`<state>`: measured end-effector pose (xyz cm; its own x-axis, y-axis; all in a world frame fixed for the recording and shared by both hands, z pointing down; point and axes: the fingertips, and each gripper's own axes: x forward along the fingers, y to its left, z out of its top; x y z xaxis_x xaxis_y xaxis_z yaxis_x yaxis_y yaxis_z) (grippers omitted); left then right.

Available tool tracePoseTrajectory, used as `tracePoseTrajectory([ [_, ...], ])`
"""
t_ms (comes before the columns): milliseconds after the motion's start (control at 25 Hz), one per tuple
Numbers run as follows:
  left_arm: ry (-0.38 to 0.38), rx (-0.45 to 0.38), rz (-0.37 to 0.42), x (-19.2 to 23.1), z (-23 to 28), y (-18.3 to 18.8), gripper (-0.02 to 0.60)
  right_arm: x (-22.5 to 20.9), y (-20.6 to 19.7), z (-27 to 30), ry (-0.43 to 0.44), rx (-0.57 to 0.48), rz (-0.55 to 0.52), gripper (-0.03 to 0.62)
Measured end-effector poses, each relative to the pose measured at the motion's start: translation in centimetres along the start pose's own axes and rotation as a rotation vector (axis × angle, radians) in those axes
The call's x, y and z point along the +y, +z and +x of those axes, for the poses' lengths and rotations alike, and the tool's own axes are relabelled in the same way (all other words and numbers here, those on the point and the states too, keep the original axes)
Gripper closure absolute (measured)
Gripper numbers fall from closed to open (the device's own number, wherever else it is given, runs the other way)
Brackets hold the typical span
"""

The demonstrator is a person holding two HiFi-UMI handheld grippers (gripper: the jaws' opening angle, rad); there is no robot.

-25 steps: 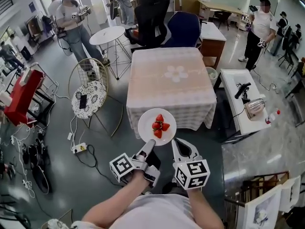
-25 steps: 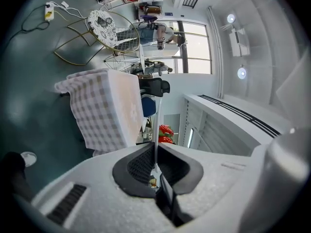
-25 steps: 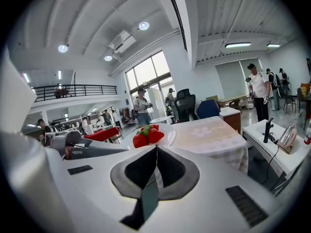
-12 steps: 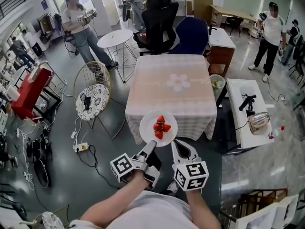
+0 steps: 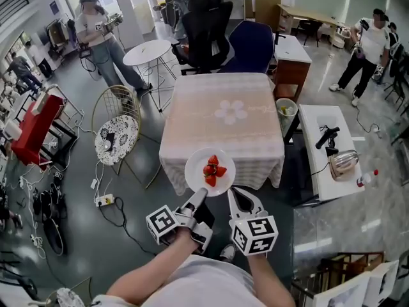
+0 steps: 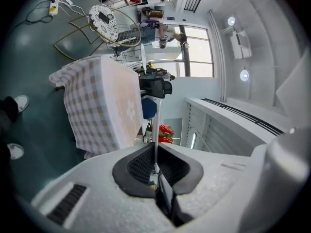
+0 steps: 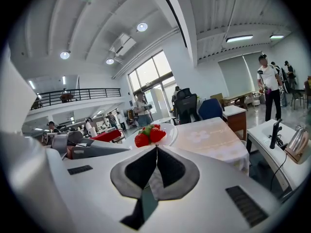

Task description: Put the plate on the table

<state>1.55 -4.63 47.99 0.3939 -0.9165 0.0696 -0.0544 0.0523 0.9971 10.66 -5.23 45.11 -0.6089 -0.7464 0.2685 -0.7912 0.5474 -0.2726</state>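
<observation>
A white plate (image 5: pixel 193 171) with a few strawberries (image 5: pixel 211 169) hangs in the air just before the near edge of the table (image 5: pixel 220 117), which has a pale checked cloth. My left gripper (image 5: pixel 201 194) is shut on the plate's near rim, and the left gripper view shows that rim edge-on (image 6: pixel 155 144) between the pads. My right gripper (image 5: pixel 231 191) is shut, its tips at the plate's lower right rim. In the right gripper view the plate (image 7: pixel 171 132) and strawberries (image 7: pixel 149 136) lie flat just past the right gripper (image 7: pixel 156 148), with nothing between its jaws.
Left of the table stand a wire chair with a patterned cushion (image 5: pixel 118 133) and a round white table (image 5: pixel 148 52). Behind it are a black office chair (image 5: pixel 206 27) and a blue chair (image 5: pixel 252 43). A white side table (image 5: pixel 316 123) with a toaster (image 5: pixel 342 160) stands right. People stand far off.
The plate stays in the left gripper at the same spot before the table's edge. The head view has swung slightly, and the people in the background have shifted.
</observation>
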Motion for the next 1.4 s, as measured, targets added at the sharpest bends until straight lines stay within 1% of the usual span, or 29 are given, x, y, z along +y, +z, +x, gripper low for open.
tracePoseTrajectory([
  [240,0.008,0.046,-0.023,1.1,2.8,0.7,0.563,-2.0,0.1,1.7,-0.053,0.009,0.007,0.589],
  [480,0.011,0.112,-0.057,1.6,6.7,2.8,0.563,-3.7,0.8,4.9,-0.125,0.033,0.010,0.589],
  [800,0.007,0.178,-0.072,1.8,10.8,8.2,0.563,-3.7,2.6,11.4,-0.186,0.044,0.009,0.589],
  [1080,0.007,0.188,-0.096,2.3,12.1,14.0,0.563,-1.9,3.6,16.8,-0.203,0.063,-0.002,0.589],
  [1280,0.004,0.187,-0.107,2.7,12.2,17.1,0.563,-0.2,4.8,19.8,-0.198,0.068,-0.047,0.589],
  [1400,0.016,0.177,-0.125,3.3,12.0,18.4,0.563,0.3,4.7,21.2,-0.191,0.084,-0.058,0.589],
])
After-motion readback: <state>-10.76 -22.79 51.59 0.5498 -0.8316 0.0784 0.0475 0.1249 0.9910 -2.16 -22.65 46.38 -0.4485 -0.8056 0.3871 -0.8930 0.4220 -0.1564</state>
